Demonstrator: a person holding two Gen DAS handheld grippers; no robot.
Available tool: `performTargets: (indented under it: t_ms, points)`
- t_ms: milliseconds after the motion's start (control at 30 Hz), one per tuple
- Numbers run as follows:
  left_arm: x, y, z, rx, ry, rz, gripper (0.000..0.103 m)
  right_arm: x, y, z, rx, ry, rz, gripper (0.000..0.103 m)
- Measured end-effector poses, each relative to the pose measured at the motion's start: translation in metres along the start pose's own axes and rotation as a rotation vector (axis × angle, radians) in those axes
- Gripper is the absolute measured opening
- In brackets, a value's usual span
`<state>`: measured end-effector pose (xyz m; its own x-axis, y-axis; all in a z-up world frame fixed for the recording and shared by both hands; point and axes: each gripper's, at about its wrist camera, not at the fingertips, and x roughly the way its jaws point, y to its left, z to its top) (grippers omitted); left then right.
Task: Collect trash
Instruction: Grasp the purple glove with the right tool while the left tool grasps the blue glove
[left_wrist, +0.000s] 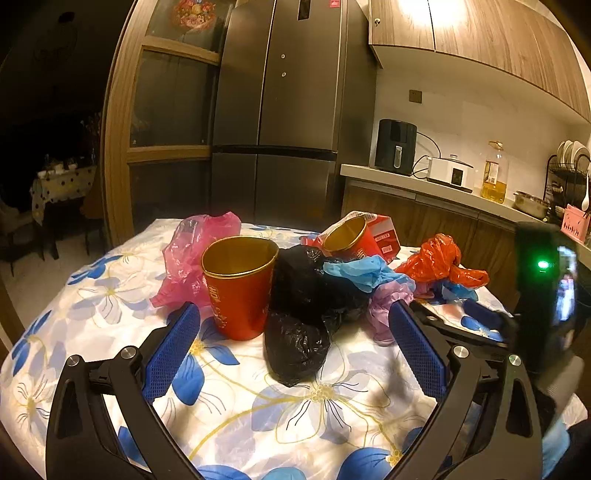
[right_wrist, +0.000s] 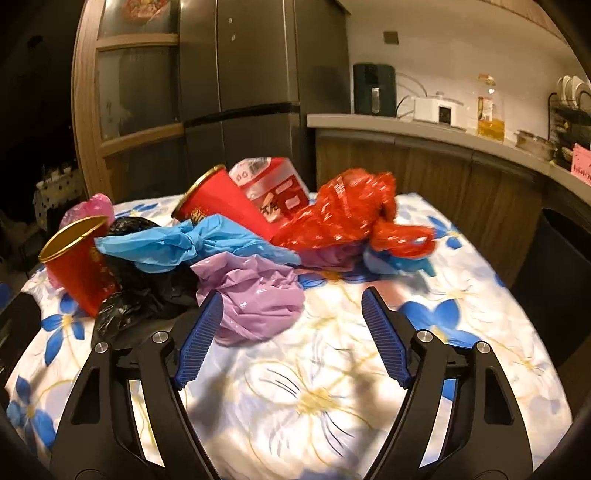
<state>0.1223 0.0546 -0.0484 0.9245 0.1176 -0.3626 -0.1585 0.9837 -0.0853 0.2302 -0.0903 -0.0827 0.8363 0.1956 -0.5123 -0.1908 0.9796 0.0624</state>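
Glossy crinkled plastic bags (right_wrist: 255, 295) lie on a smooth, shiny tablecloth (right_wrist: 332, 398).

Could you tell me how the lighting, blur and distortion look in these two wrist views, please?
Left wrist: warm light, ceiling lamp blown out, room at left dark, fridge bowed by fisheye. Right wrist: red bag motion-blurred, glare on the tablecloth, both grippers open.

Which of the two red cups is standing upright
The nearer red cup, beside the black bag, stands upright. The farther red cup, by the red carton, is tipped over.
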Motion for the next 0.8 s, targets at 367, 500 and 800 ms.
performTargets:
  t_ms: [367, 500, 800]
  points:
    - [0.008, -0.001, -0.001, -0.011, 0.025, -0.022, 0.097, 0.041, 0.009, -0.002, -0.019, 0.12, 0.032, 0.036]
    - [0.01, -0.002, 0.0, -0.014, 0.032, -0.021, 0.097, 0.041, 0.003, -0.002, 0.002, 0.126, 0.07, 0.008]
    - [0.036, -0.021, 0.003, 0.0, 0.08, -0.043, 0.097, -0.015, -0.033, -0.008, 0.063, 0.0, 0.01, 0.004]
